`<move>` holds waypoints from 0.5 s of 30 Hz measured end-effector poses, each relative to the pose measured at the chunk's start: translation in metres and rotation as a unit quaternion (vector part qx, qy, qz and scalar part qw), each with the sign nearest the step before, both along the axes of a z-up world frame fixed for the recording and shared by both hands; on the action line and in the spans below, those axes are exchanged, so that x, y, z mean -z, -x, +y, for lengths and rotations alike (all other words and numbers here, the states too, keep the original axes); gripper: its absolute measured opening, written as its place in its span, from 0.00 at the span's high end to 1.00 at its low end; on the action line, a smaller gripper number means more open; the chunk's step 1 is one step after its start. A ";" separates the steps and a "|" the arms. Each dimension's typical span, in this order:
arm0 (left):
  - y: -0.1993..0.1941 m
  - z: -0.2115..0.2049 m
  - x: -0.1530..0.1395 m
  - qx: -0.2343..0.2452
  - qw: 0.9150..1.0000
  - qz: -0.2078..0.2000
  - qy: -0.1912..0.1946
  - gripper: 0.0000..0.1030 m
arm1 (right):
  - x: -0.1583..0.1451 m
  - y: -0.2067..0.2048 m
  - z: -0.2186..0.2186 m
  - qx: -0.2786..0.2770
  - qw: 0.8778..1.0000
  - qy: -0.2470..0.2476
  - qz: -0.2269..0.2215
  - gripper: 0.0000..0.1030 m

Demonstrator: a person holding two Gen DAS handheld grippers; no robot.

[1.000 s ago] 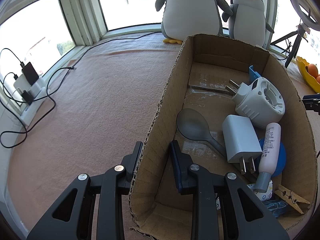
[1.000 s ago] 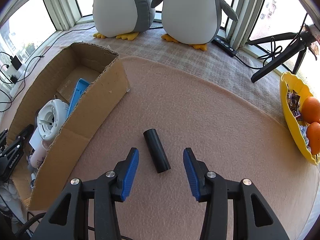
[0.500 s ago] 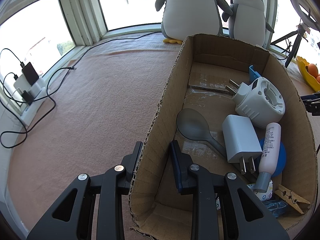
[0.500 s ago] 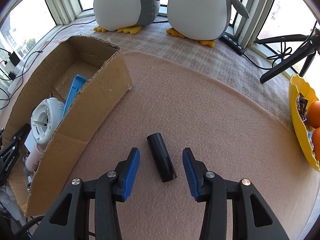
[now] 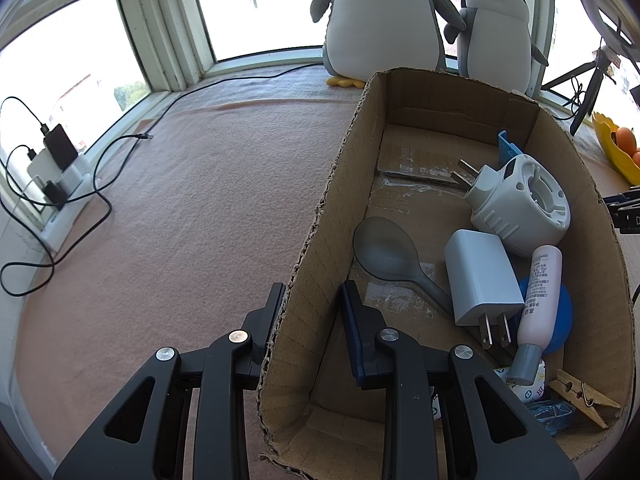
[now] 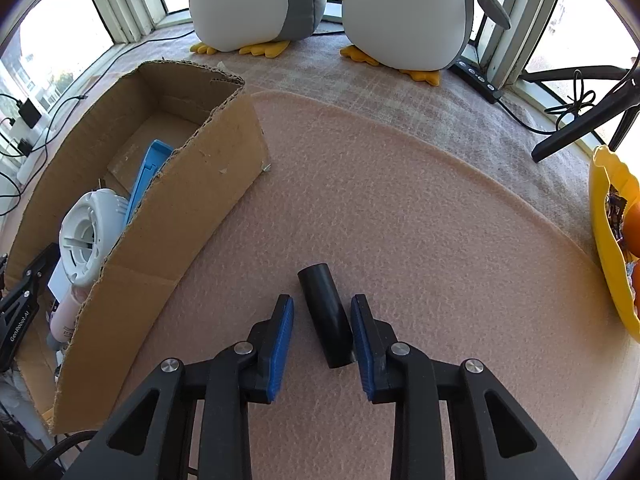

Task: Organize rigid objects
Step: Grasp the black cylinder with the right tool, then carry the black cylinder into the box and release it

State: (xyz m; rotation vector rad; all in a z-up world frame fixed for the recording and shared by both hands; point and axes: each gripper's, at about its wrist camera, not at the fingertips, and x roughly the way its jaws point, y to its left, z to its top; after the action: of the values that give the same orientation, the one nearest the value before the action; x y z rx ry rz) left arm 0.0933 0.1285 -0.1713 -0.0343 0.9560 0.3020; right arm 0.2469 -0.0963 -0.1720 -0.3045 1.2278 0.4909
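Most items sit in the cardboard box (image 5: 560, 152); my right gripper (image 6: 322, 330), jaws just closing, brackets the ungripped black tube (image 6: 326, 316).

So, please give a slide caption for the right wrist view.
Right gripper closing around the black cylinder on pink felt, beside the cardboard box.

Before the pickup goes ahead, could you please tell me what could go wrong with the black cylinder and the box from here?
1. The right gripper has just been closing around the black cylinder, which lies skewed: it nears the right pad, with a gap to the left. It could roll or pivot away.
2. The cardboard box is crowded near the white charger and pink bottle; the cylinder might land on them.
3. The left gripper clamps the box's wall; tugging could bend it.
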 end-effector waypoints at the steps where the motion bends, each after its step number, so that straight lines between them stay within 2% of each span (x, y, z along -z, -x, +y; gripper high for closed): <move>1: 0.000 0.000 0.000 0.000 1.000 0.000 0.000 0.76 | 0.000 0.000 0.000 -0.001 1.000 0.001 0.001 0.75; 8: 0.000 0.000 0.000 0.000 1.000 0.000 0.000 0.76 | 0.000 0.002 0.000 -0.001 1.000 0.005 0.004 0.84; 15: 0.001 0.001 0.000 0.001 1.000 0.001 -0.002 0.76 | -0.001 0.011 -0.004 0.010 1.000 0.002 0.002 0.86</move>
State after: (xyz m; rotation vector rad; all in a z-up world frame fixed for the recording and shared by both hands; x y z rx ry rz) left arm 0.0926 0.1293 -0.1712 -0.0299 0.9568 0.3010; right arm 0.2359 -0.1001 -0.1709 -0.2960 1.2347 0.4722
